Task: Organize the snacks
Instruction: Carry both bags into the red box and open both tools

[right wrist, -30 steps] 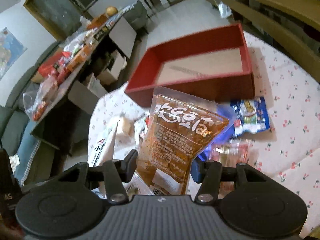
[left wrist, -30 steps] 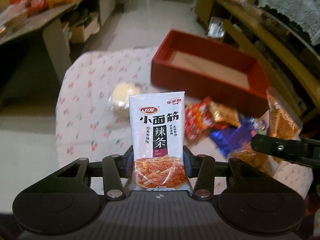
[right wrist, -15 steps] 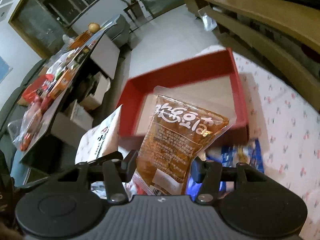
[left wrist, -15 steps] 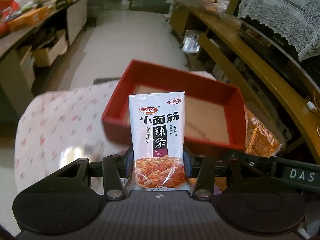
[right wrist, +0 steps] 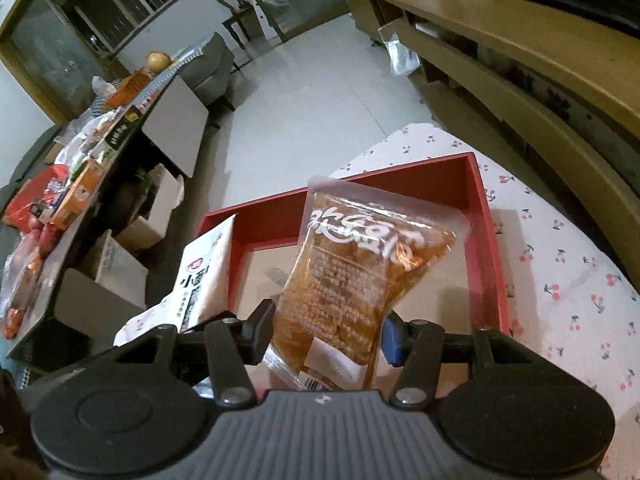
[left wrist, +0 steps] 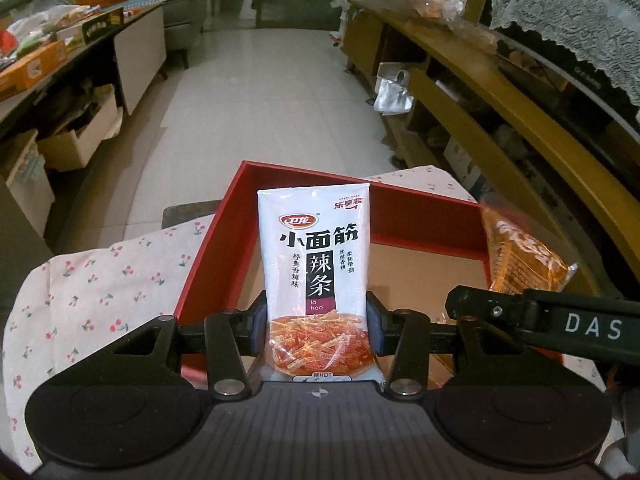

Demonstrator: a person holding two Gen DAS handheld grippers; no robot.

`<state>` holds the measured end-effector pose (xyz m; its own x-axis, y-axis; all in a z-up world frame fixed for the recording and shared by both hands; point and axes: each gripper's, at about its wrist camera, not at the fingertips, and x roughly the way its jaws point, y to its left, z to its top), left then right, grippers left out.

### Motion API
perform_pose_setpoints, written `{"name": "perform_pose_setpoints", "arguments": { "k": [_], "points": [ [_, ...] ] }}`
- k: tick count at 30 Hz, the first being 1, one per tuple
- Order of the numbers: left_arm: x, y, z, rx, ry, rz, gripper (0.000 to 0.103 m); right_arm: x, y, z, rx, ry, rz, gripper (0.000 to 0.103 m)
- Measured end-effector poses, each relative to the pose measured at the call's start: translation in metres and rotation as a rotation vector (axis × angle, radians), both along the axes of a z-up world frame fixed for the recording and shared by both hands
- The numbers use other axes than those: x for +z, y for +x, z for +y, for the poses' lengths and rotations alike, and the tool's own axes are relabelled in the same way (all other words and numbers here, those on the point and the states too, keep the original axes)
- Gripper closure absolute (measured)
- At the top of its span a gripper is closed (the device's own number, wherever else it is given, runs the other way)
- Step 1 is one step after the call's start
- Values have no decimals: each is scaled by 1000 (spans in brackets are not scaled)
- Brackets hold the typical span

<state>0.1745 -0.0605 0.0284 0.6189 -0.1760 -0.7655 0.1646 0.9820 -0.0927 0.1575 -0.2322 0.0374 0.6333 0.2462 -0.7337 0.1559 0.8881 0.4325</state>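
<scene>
worktop under the cherry-print cloth point(left wrist: 100, 280) carries the red box point(left wrist: 424, 216), cardboard floor bare where visible; left gripper point(left wrist: 316, 320) jaws clenched on the lower part of the white latiao packet point(left wrist: 316, 248), held upright above the box's near-left area; right gripper point(right wrist: 328, 328) jaws clamped on the bottom of the orange snack bag point(right wrist: 360, 272), tilted right over the box interior, with the white packet just to its left at the box's left wall
</scene>
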Motion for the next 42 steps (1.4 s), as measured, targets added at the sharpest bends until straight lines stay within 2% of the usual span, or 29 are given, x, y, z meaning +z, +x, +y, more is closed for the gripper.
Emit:
{"name": "perform_pose_setpoints", "arguments": {
  "k": [12,16,19,24,42],
  "points": [
    [-33,19,-6,10,58,59,48,-29,30,2,10,-48,51,44],
    [-37,20,-7,9,59,71,46,-37,35,1,18,-26,72,43],
    [-37,18,-8,7,72,61,35,-40,36,-2,10,-27,79,42],
    [-34,18,-6,12,68,50,27,-42,36,-3,1,-27,86,39],
    [-14,6,3,31,60,5,22,-24,24,4,-4,-44,30,39]
  ]
}}
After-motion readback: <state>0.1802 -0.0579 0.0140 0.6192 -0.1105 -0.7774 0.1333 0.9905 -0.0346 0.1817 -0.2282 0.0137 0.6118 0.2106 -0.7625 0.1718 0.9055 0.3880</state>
